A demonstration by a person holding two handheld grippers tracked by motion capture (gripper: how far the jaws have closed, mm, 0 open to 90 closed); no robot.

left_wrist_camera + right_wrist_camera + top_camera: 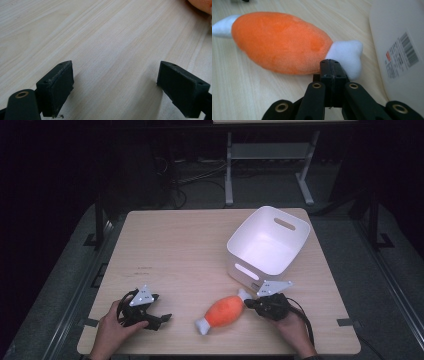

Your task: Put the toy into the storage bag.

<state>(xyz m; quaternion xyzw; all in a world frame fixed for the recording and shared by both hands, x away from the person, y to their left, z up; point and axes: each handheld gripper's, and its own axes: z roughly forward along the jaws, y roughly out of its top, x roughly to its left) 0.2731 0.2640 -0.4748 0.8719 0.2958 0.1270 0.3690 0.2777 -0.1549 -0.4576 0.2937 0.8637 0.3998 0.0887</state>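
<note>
My right gripper (333, 65) had its jaws pressed together, with nothing between them, and their tips sat right by the white end of the orange plush toy (222, 312). The toy lay on the wooden table (175, 245) just in front of the white bin (267, 245). My left gripper (159, 317) was far left of the bin, its jaws wide apart over bare wood.

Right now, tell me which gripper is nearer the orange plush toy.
Right. The right gripper, jaws shut, sits at the orange plush toy by its white end nearest the white bin. The left gripper, jaws open, rests apart on bare table to the toy's left.
</note>
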